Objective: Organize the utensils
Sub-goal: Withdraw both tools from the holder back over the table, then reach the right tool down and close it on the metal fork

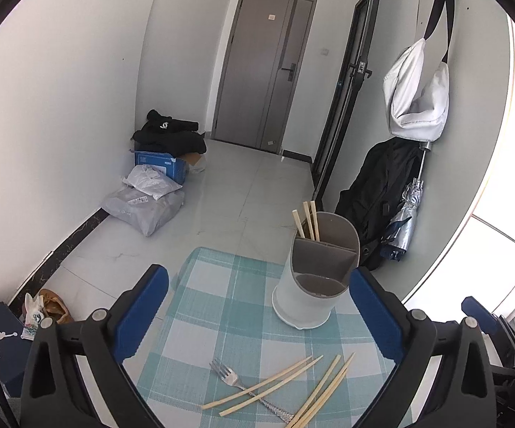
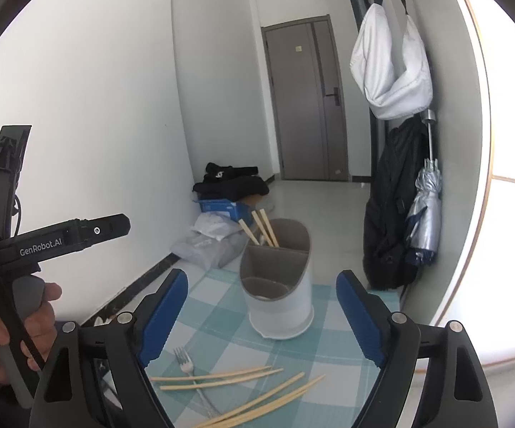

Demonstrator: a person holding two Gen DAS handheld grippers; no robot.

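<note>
A white utensil holder (image 1: 311, 285) with grey compartments stands at the far right of a teal checked tablecloth (image 1: 214, 306); three chopsticks (image 1: 309, 219) stand in its back compartment. Several loose wooden chopsticks (image 1: 268, 385) and a metal fork (image 1: 228, 378) lie near the front edge, chopsticks crossing the fork's handle. My left gripper (image 1: 257, 306) is open and empty above them. In the right wrist view the holder (image 2: 278, 296), chopsticks (image 2: 221, 378) and fork (image 2: 186, 360) show again; my right gripper (image 2: 261, 314) is open and empty.
The left gripper's body (image 2: 61, 239) and the hand holding it sit at the left of the right wrist view. Beyond the table are bags and a blue box (image 1: 161, 164) on the floor, a black backpack (image 1: 378, 196), a folded umbrella (image 1: 407, 210) and a grey door (image 1: 261, 71).
</note>
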